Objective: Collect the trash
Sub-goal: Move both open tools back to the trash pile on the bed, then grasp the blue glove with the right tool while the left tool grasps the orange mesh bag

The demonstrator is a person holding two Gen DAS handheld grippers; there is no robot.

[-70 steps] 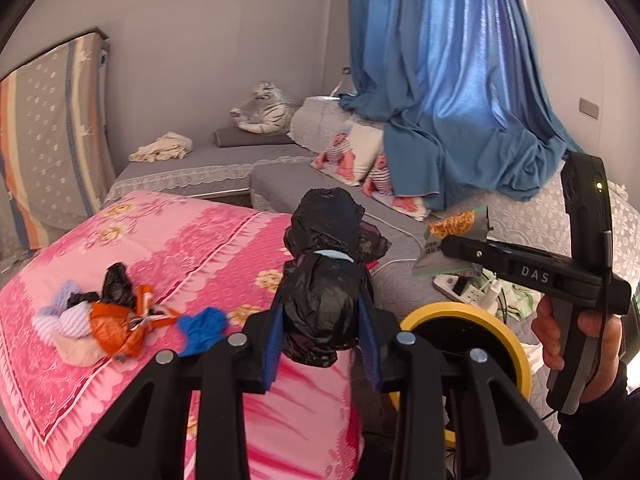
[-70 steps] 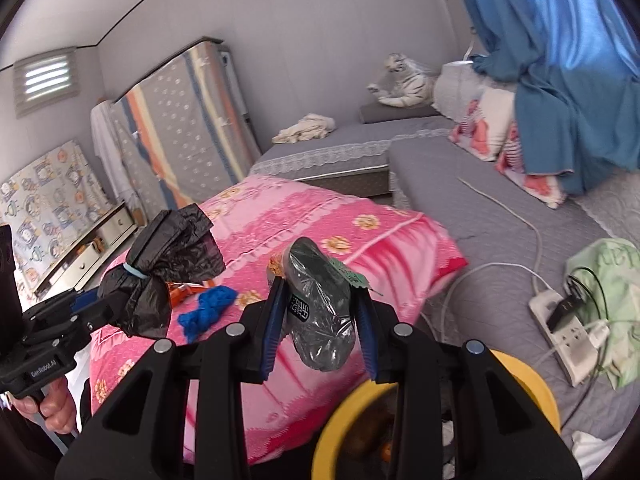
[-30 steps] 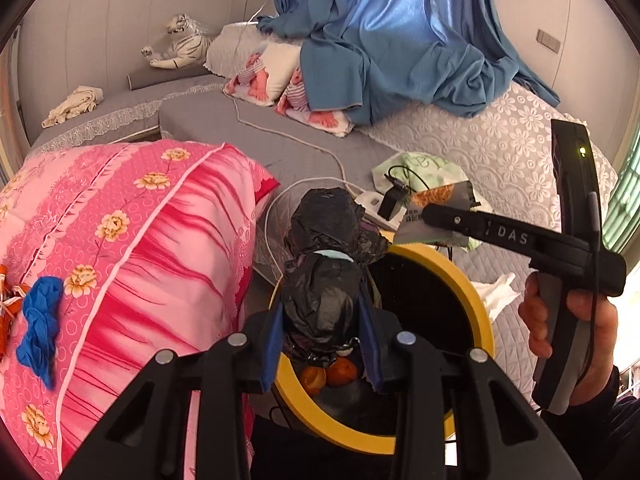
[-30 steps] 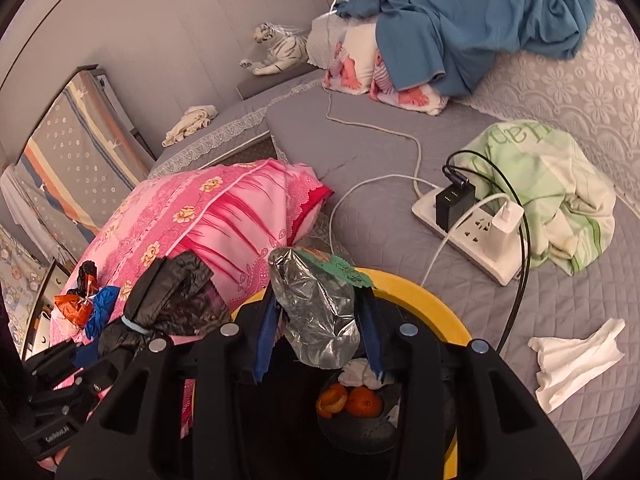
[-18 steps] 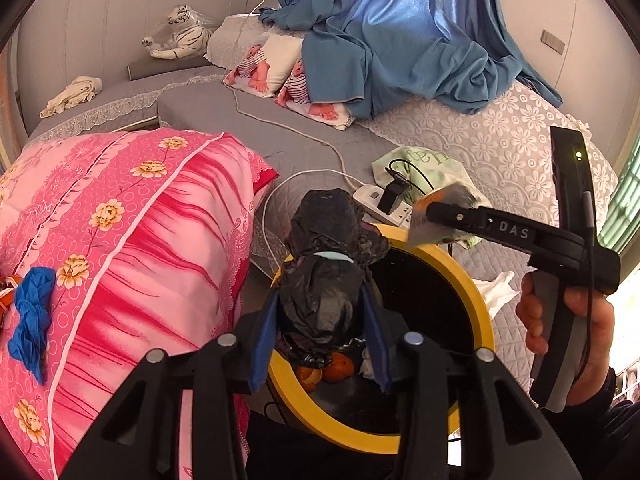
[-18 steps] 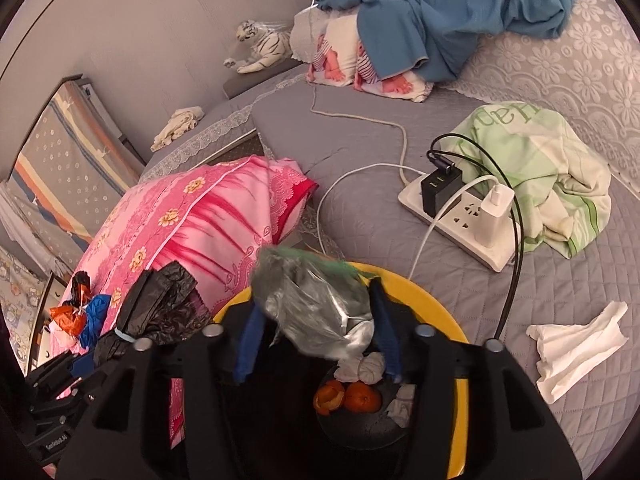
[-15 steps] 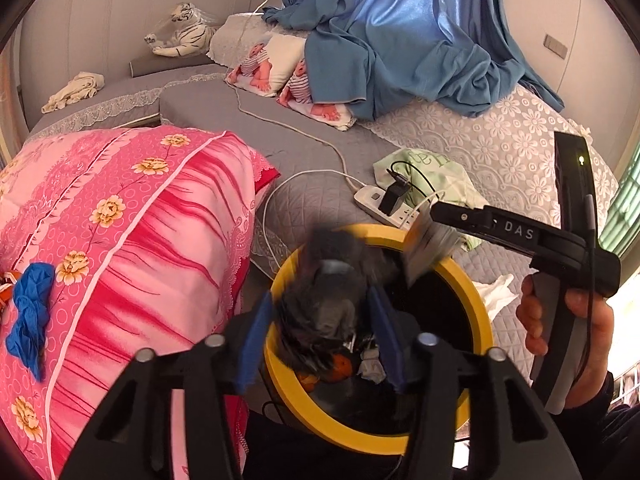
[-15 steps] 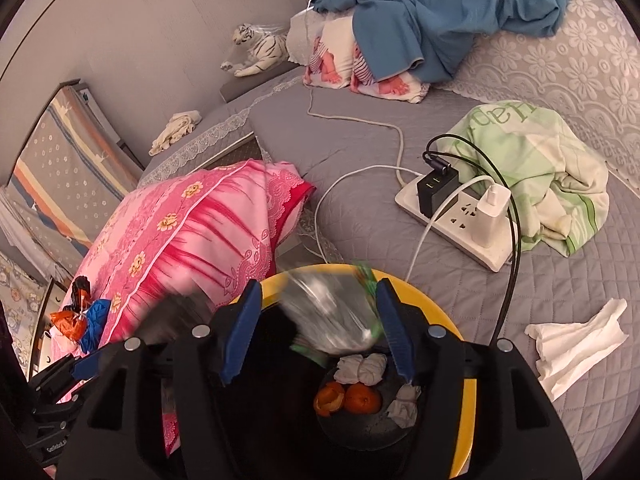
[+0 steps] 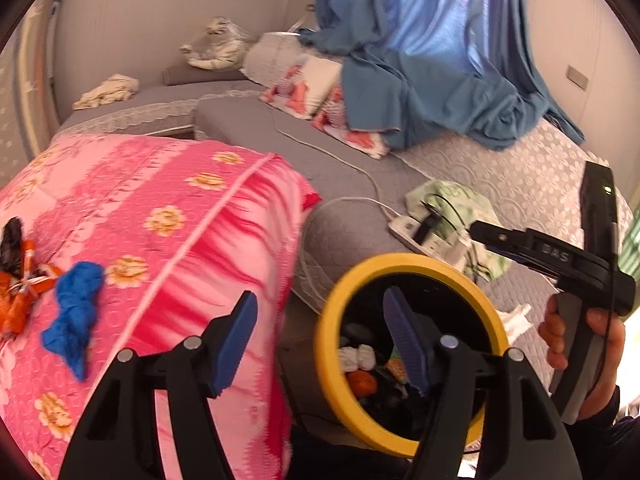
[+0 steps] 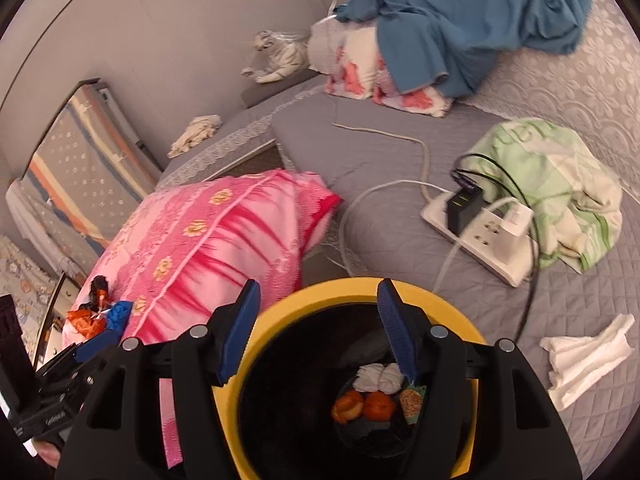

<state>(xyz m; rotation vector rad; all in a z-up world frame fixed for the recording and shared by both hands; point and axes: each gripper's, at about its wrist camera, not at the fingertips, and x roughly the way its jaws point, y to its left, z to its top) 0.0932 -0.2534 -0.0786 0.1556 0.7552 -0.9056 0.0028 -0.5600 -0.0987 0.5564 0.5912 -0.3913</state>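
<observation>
A yellow-rimmed black bin (image 9: 332,304) (image 10: 448,308) stands by the bed, with orange peels (image 10: 362,404), white tissue (image 10: 380,376) and dark bags inside. My left gripper (image 9: 320,324) is open and empty, over the bin's left rim. My right gripper (image 10: 318,320) is open and empty, straight above the bin; it also shows in the left wrist view (image 9: 480,234). More trash lies on the pink quilt (image 9: 168,216): a blue bag (image 9: 76,312), an orange wrapper (image 9: 20,300) and a black bag (image 9: 12,236). A white tissue (image 10: 584,356) lies on the grey bed cover.
A white power strip (image 10: 480,228) with plugs and cables lies on the grey bed cover (image 10: 380,168), next to a green cloth (image 10: 552,176). A blue curtain (image 9: 432,52) hangs behind. A toy tiger (image 10: 280,58) sits at the far wall.
Both grippers have opened over the bin. The black bag has dropped from my left gripper and the silver wrapper from my right. The left view has swung back towards the quilt.
</observation>
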